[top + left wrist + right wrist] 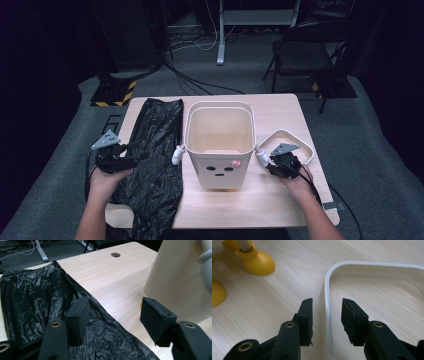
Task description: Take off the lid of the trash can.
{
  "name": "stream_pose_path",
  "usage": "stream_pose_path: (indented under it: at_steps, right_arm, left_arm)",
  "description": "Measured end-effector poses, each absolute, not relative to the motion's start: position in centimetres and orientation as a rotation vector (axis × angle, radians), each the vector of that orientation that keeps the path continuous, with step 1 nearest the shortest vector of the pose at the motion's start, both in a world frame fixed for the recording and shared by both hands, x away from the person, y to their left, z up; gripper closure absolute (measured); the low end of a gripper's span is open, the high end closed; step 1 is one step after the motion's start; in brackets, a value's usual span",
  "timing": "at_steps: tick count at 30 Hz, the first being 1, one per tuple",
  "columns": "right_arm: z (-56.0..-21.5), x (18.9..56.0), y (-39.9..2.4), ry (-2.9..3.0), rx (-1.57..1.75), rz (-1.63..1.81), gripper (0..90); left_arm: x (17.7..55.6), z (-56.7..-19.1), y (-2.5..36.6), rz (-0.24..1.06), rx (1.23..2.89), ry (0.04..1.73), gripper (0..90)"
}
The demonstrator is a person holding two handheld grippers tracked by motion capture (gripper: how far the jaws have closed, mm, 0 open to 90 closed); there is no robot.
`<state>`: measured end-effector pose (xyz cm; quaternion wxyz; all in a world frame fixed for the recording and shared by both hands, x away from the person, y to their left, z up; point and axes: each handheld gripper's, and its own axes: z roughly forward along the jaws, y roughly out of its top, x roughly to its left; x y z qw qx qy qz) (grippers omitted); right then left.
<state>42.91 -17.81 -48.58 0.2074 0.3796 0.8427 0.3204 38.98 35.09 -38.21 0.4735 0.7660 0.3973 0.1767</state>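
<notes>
A light wooden table [280, 107] is seen from above, with a cream bin [219, 145] bearing a small face standing at its middle on yellow feet [258, 261]. A crumpled black bin bag [157, 160] is laid flat along the left side of the table, from the far edge to over the near edge. To the right of the bin, a white rounded-square ring [295, 140] lies flat on the wood, near the right edge.

Both forearms are brought in from the near edge. The left hand [107, 180] is held low over the bag's left edge, its left gripper [115, 320] pointed towards the bin; the jaws are spread wide, one over the bag, the other over bare wood beside the bin, with nothing gripped. The right hand [300, 182] is rested at the ring's near-left corner, its right gripper [327, 315] angled down. Its jaws are parted on either side of the ring's rim, the pads not pressed against it.
</notes>
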Motion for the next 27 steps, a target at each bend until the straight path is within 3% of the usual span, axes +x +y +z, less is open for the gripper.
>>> stream_pose_path:
  at_steps: [11, 22, 27]
  right_arm:
    - [-47.3, 42.2, -18.2, 2.263, 1.058, 0.932, 56.3]
    - [-46.7, 41.9, -18.8, 2.209, 1.066, 0.97, 53.6]
    - [-46.7, 41.8, -18.9, 2.201, 1.071, 0.974, 53.7]
  left_arm:
    - [41.1, -39.8, 36.5, 0.416, 1.852, 1.055, 36.9]
    - [42.5, -41.3, 38.6, 0.482, 1.808, 1.133, 31.3]
    - [43.0, -42.5, 39.2, 0.506, 1.828, 1.158, 32.6]
